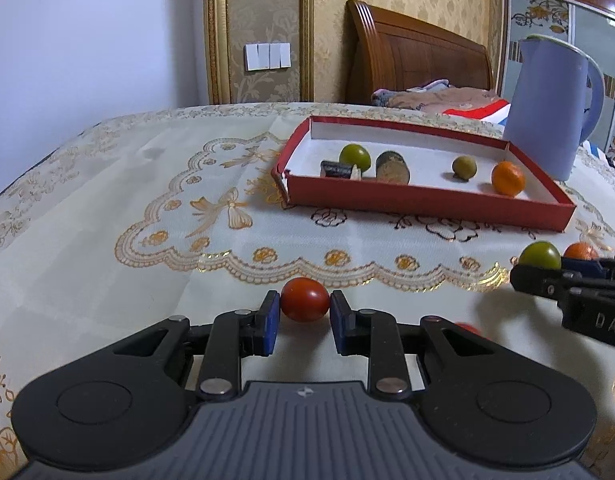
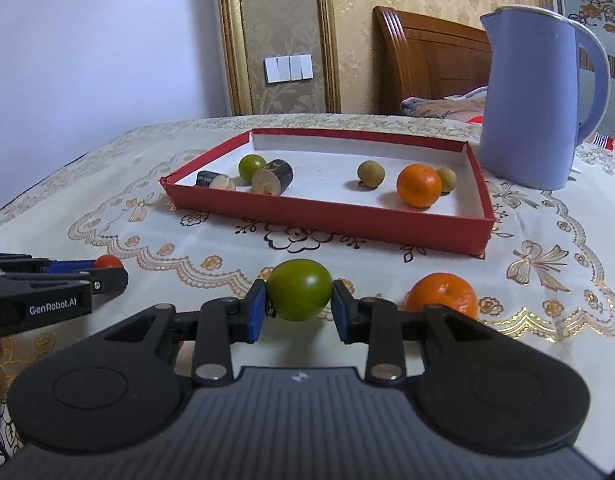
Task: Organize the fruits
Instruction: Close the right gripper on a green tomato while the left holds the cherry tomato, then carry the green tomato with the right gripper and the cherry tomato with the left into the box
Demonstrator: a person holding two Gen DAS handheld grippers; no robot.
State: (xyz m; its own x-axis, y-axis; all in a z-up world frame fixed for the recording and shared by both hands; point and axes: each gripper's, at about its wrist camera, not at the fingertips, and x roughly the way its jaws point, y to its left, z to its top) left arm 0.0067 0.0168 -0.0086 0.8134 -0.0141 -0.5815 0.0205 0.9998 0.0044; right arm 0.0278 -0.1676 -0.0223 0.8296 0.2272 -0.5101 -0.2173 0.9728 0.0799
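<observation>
My left gripper (image 1: 304, 309) is shut on a red tomato (image 1: 305, 300) low over the tablecloth, both blue pads against its sides. In the right wrist view my right gripper (image 2: 298, 305) is shut on a green tomato (image 2: 299, 288), which its pads pinch from both sides. An orange (image 2: 443, 294) lies on the cloth just right of it. Beyond stands the red tray (image 2: 327, 220) holding a green fruit (image 2: 252, 167), an orange (image 2: 418, 185), two small brownish fruits (image 2: 370, 174) and two dark cylinders (image 2: 272, 176). Each gripper shows at the edge of the other's view.
A tall blue kettle (image 2: 535, 100) stands right behind the tray's far right corner. A small red fruit (image 1: 467, 328) peeks out behind my left gripper's right arm. The embroidered tablecloth (image 1: 147, 200) stretches left of the tray; a wooden headboard and wall lie beyond the table.
</observation>
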